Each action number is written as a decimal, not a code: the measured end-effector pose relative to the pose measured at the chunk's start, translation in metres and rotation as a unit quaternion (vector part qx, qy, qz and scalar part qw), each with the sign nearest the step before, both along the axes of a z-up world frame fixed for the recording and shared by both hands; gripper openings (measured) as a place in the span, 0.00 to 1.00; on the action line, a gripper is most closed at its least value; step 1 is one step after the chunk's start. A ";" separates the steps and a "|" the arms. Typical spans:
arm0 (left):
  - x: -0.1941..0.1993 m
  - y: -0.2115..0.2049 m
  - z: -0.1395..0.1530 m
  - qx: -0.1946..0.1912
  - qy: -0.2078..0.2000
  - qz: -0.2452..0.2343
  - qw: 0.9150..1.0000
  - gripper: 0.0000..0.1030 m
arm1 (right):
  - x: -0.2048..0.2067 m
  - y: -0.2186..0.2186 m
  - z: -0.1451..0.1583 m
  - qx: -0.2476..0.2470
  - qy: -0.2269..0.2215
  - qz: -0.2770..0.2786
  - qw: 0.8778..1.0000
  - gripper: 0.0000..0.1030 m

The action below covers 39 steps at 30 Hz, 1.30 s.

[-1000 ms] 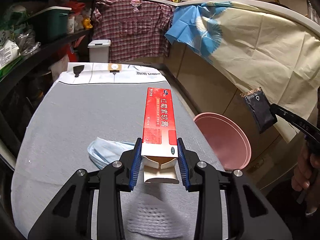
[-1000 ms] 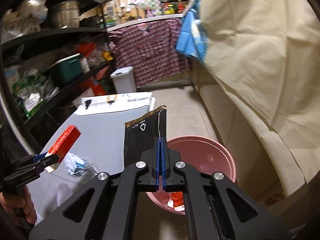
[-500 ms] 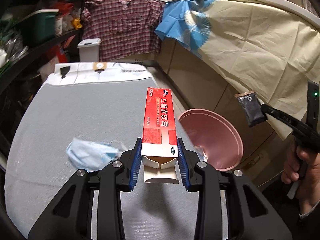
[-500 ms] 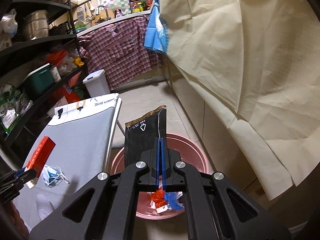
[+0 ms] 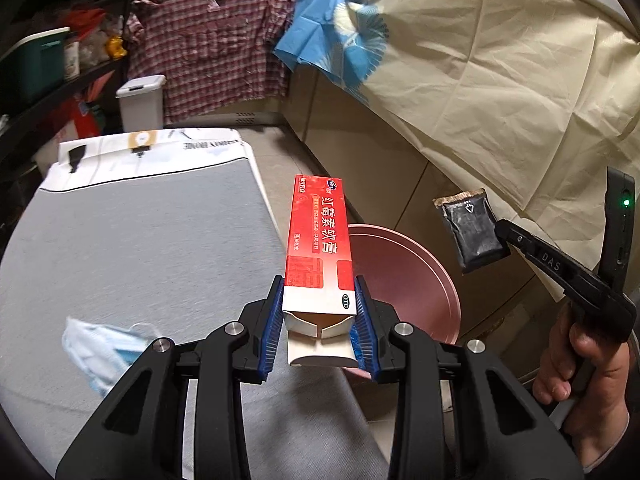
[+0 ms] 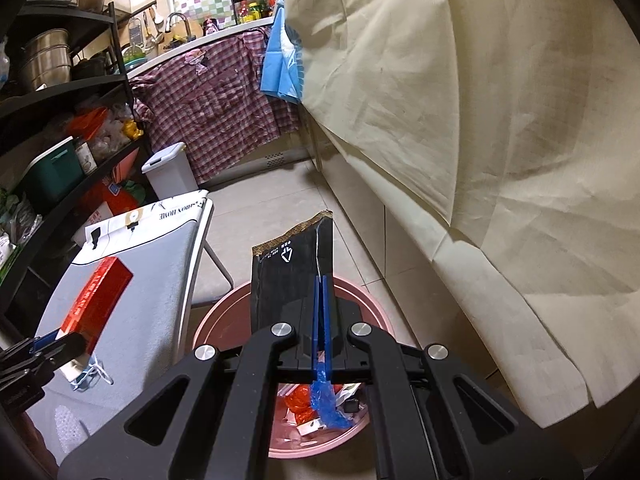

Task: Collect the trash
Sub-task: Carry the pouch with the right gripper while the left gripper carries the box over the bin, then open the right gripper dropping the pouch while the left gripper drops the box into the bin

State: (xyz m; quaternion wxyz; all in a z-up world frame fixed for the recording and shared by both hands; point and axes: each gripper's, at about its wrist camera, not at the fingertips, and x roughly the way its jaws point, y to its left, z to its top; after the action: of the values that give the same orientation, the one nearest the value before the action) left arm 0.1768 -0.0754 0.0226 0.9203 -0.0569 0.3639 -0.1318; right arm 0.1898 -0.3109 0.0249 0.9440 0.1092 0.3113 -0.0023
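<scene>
My left gripper (image 5: pixel 318 314) is shut on a red and white carton (image 5: pixel 320 240), held up over the right edge of the grey ironing board (image 5: pixel 140 248). The same carton (image 6: pixel 98 294) shows at the left of the right wrist view. My right gripper (image 6: pixel 322 296) is shut on a flat black sachet (image 6: pixel 288 276), which hangs above the pink bin (image 6: pixel 224 316); from the left it shows as a black sachet (image 5: pixel 472 232) at the right. The pink bin (image 5: pixel 400 276) holds red, blue and white scraps. A blue face mask (image 5: pixel 100 350) lies on the board.
A white foam net (image 6: pixel 66 426) lies on the board's near end. A cream sheet (image 6: pixel 500 120) drapes the counter to the right. A dark shelf rack (image 6: pixel 60 120) stands at the left, a white pedal bin (image 6: pixel 168 170) beyond the board. A person's hand (image 5: pixel 580 380) grips the right handle.
Both grippers have shifted right toward the pink bin. The red carton now juts past the board's edge, and the black sachet has come over the bin's mouth and dropped lower.
</scene>
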 end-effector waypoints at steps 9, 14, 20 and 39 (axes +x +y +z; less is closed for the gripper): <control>0.028 -0.032 -0.012 0.006 0.018 -0.023 1.000 0.33 | 0.015 -0.008 -0.014 0.008 0.014 -0.014 1.000 0.02; 0.045 -0.042 -0.026 0.008 0.040 -0.025 0.999 0.33 | 0.020 -0.007 -0.019 0.007 0.018 -0.014 1.000 0.02; 0.062 -0.049 -0.037 0.001 0.060 -0.029 0.998 0.34 | 0.032 -0.003 -0.032 0.008 0.043 -0.001 0.999 0.07; 0.030 0.010 -0.004 -0.027 0.047 0.002 0.999 0.40 | 0.019 0.020 -0.028 -0.002 0.030 0.032 0.999 0.29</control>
State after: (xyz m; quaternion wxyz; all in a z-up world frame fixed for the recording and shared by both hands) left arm 0.2064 -0.0653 0.0185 0.9005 -0.0883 0.4033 -0.1366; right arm 0.2089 -0.2906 -0.0034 0.9341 0.0970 0.3428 0.0237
